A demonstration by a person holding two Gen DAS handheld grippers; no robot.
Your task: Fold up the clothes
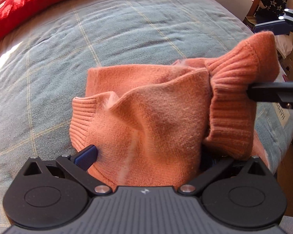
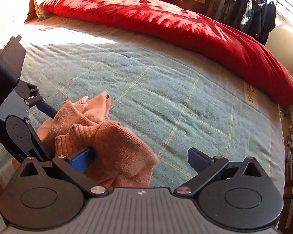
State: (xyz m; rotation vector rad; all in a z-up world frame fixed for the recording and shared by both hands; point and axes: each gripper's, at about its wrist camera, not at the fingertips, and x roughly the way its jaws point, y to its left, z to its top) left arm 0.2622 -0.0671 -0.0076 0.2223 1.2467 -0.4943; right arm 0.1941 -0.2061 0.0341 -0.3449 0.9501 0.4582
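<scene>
Orange knit sweater (image 1: 152,117) was bunched up over blue-grey checked bedspread (image 1: 58,58), lifted off it. Left gripper (image 1: 146,156) had body fabric stuffed between fingers, clamped on it. Right gripper (image 2: 140,158) sat spread wide; ribbed part of sweater draped over its left blue pad (image 2: 82,159), nothing pinched. Red duvet (image 2: 185,29) lay along far side of bed.
</scene>
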